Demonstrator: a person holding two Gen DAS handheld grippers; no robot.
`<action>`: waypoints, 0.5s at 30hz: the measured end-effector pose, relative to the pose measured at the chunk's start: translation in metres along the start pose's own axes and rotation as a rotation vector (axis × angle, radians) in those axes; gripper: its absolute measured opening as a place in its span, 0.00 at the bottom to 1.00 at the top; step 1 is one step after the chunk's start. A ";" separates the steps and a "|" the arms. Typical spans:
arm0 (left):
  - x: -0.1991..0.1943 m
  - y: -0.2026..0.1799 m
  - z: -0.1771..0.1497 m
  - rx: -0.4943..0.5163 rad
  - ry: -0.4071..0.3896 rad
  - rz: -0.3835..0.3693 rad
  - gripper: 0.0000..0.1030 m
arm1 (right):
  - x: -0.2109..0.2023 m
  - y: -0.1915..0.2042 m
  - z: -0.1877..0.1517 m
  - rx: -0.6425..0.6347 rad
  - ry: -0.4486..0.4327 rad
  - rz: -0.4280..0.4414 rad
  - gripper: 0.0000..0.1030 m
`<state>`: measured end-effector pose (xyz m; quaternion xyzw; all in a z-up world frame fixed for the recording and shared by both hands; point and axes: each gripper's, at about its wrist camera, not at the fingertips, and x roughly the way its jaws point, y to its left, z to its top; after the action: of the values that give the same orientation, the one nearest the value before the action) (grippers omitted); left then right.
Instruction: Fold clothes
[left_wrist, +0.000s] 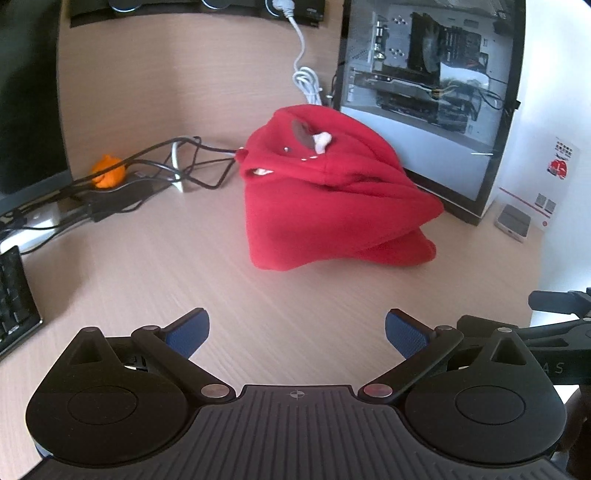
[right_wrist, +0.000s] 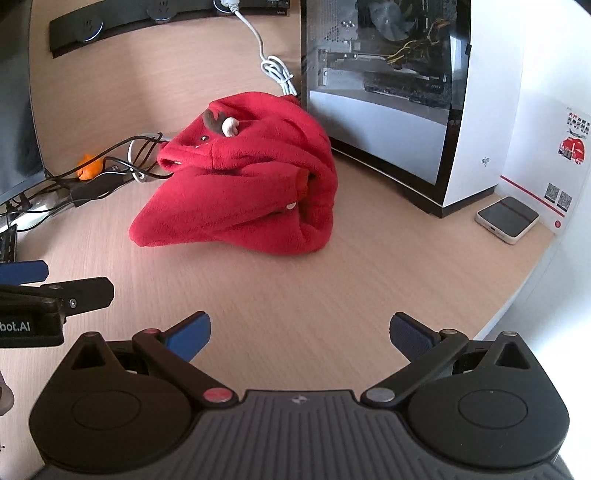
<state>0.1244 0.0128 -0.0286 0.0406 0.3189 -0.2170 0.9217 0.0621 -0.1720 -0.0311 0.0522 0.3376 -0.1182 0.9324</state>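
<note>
The pale wood worktop (left_wrist: 129, 110) carried everything. At its back right stood a glass-sided computer case (right_wrist: 388, 92), its boards and fans showing through the panel. Just in front of the case lay the red fleece garment (right_wrist: 243, 192), folded into a thick bundle with a small brown and cream antler trim on top. The left gripper (left_wrist: 297, 334) and the right gripper (right_wrist: 300, 334) hovered side by side over bare wood in front of the garment, apart from it, each with jaws spread wide and holding nothing. Black cables (left_wrist: 162, 166) tangled left of the bundle, a white cable (right_wrist: 275, 70) coiled behind it, and a small flat device (right_wrist: 508, 218) lay at the far right.
</note>
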 end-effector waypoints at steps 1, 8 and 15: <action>0.001 0.000 0.000 0.001 0.003 0.001 1.00 | 0.001 0.000 0.000 0.001 0.004 0.002 1.00; 0.007 0.002 0.002 -0.005 0.031 0.001 1.00 | 0.005 -0.001 0.000 0.019 0.010 0.004 1.00; 0.009 0.005 0.001 -0.007 0.040 -0.004 1.00 | 0.007 0.001 0.002 0.018 0.014 0.005 1.00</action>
<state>0.1335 0.0133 -0.0333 0.0411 0.3382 -0.2167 0.9149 0.0691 -0.1725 -0.0344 0.0623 0.3430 -0.1187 0.9297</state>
